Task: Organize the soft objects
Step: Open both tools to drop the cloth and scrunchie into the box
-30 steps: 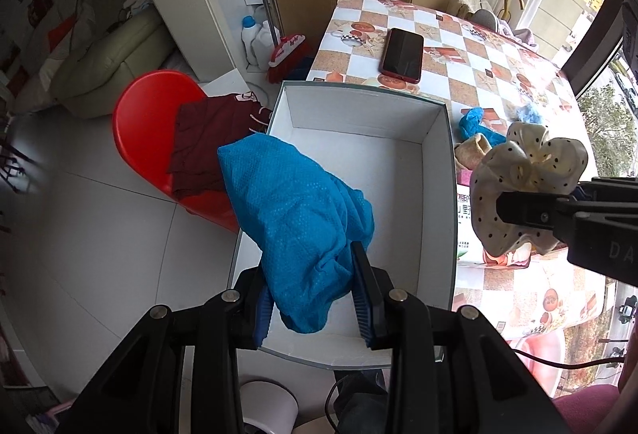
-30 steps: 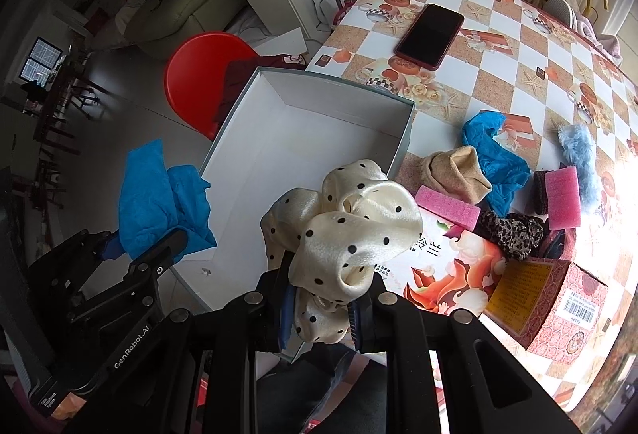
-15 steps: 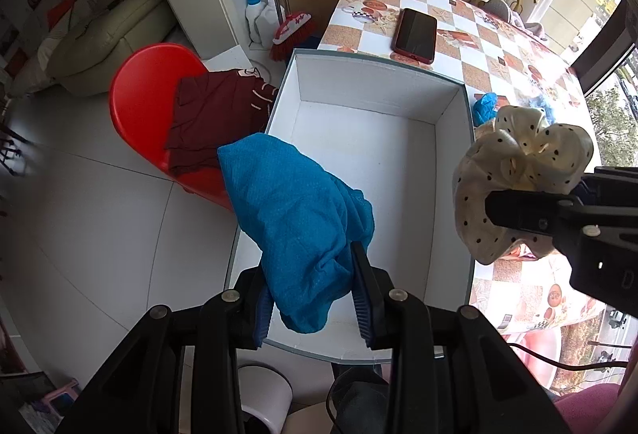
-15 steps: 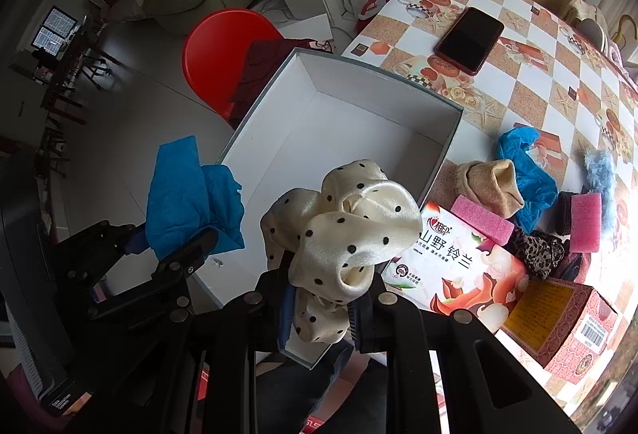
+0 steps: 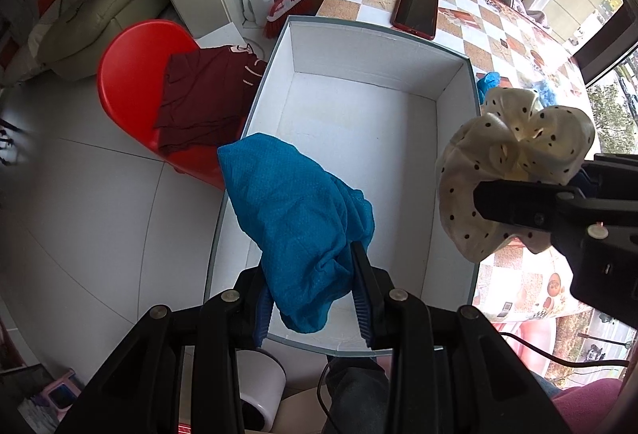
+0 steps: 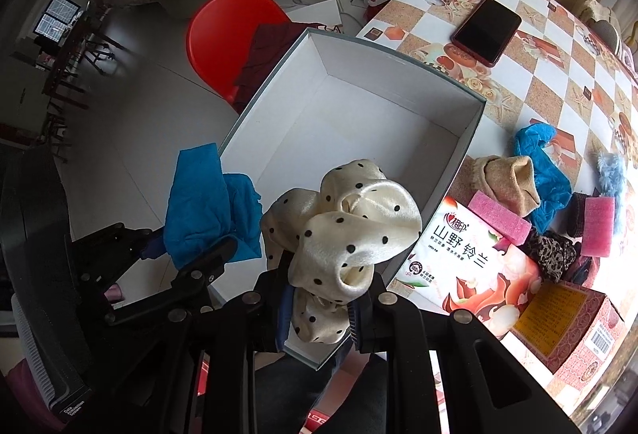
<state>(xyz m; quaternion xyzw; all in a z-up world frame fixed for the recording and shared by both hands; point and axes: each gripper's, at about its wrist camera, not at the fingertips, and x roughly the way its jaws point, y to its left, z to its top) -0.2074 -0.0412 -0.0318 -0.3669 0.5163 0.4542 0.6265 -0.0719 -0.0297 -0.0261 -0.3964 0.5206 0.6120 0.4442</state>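
A blue cloth [image 5: 297, 230] hangs pinched in the left hand-held gripper [image 5: 313, 294] at lower centre, over the near left corner of the white box [image 5: 454, 139]. At right, the right hand-held gripper [image 6: 319, 310] clamps a cream polka-dot scrunchie [image 6: 343, 230] above the box's right wall. The box sits on the checkered bench [image 6: 558, 83].

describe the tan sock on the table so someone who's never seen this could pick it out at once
Start from the big white box at the edge of the checkered table. Just past the box's right wall lies the tan sock, crumpled. It touches a blue cloth on its far side and a pink sponge in front; it is the only beige knit piece in that pile.
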